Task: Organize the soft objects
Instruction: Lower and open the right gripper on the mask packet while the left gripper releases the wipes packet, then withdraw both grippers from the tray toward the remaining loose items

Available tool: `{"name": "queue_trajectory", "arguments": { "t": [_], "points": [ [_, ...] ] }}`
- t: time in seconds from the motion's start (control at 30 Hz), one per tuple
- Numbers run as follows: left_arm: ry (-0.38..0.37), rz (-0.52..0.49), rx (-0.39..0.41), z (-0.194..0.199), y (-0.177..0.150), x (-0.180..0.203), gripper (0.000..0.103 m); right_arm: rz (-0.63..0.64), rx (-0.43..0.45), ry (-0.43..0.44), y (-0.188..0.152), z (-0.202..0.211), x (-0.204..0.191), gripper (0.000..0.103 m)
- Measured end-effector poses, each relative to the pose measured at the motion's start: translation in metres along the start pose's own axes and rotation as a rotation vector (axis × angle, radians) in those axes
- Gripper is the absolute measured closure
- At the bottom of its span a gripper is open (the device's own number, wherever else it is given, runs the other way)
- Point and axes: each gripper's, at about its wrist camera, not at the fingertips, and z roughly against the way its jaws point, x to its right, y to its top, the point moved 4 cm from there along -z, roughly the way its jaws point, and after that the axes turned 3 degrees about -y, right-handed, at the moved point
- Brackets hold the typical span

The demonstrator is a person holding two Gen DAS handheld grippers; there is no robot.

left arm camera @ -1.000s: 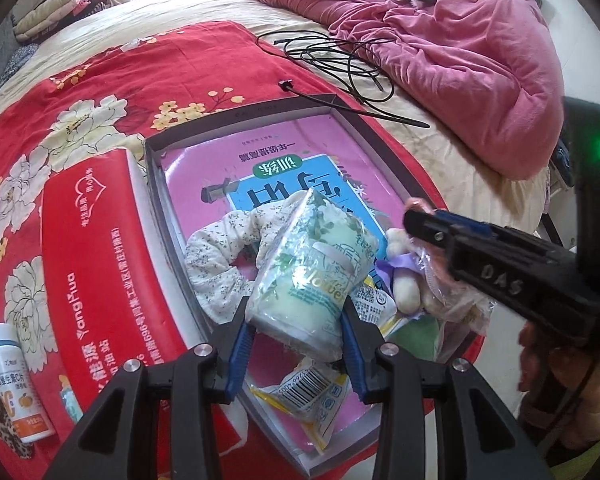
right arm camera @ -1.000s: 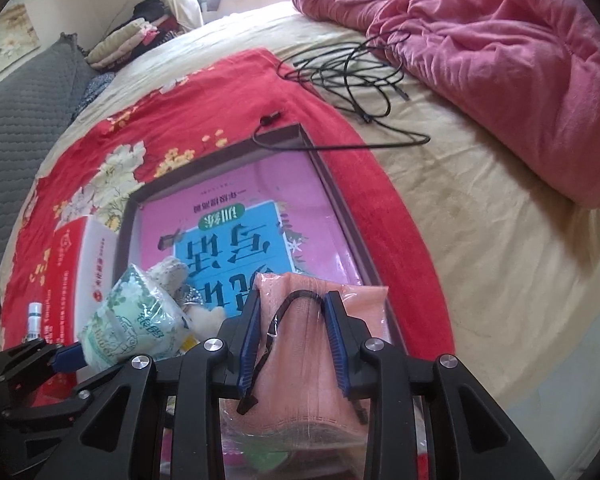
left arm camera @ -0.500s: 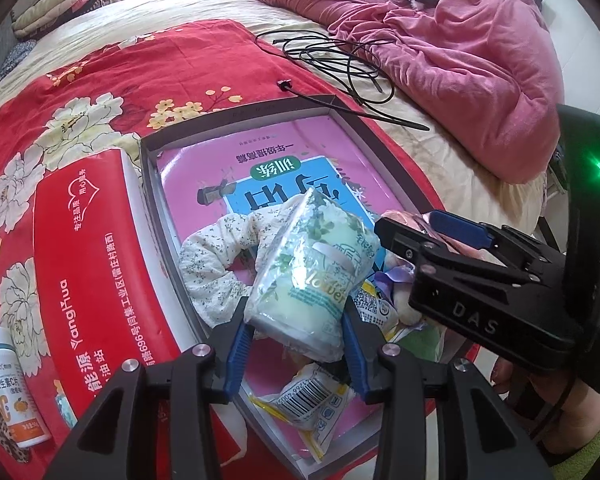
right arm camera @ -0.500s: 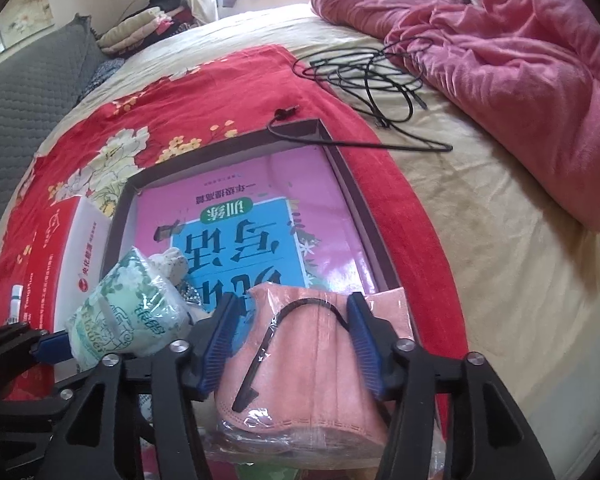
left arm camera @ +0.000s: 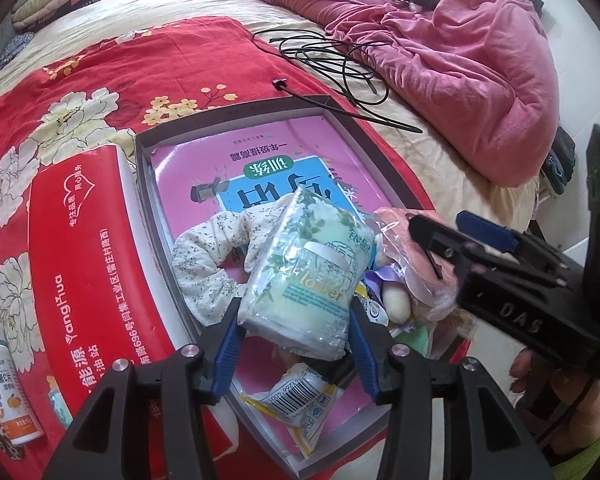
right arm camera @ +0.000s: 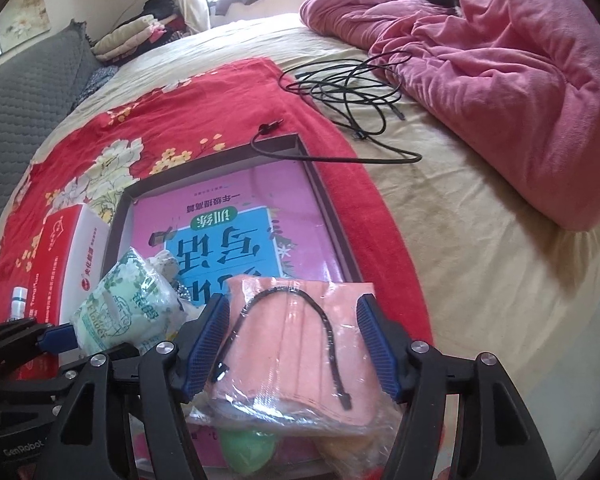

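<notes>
Across the bed (right arm camera: 480, 280), a red floral blanket (left arm camera: 112, 80) carries my shallow box (left arm camera: 236, 114). My left claw (left arm camera: 294, 330) pinches a tissue pack (left arm camera: 312, 272) above it; my right claw (right arm camera: 296, 338) gapes around a bagged pink cloth (right arm camera: 288, 344), untouched.

Left gripper (left arm camera: 294, 344): matte black plastic frame, round silver screws at the joints.
Left fingers (left arm camera: 229, 346): blue ribbed pads on black arms.
Right gripper (right arm camera: 296, 338): same black frame, silver screws; "DAS" embossed on the side, green light on the body, seen from the left wrist.
Right hand (left arm camera: 560, 396): bare skin, yellow-green sleeve edge.
</notes>
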Motion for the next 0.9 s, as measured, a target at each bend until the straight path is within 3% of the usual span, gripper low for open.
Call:
{"name": "queue_trajectory", "arguments": {
  "t": [0.83,0.9],
  "points": [
    [0.025,-0.058,0.011,0.016,-0.005,0.007,0.039,0.002,0.026,-0.01,0.002,0.025,-0.005,0.035],
    [0.028,-0.06,0.009,0.016,-0.006,0.007,0.035,0.004,0.025,-0.012,0.002,0.026,-0.004,0.031]
  ]
}}
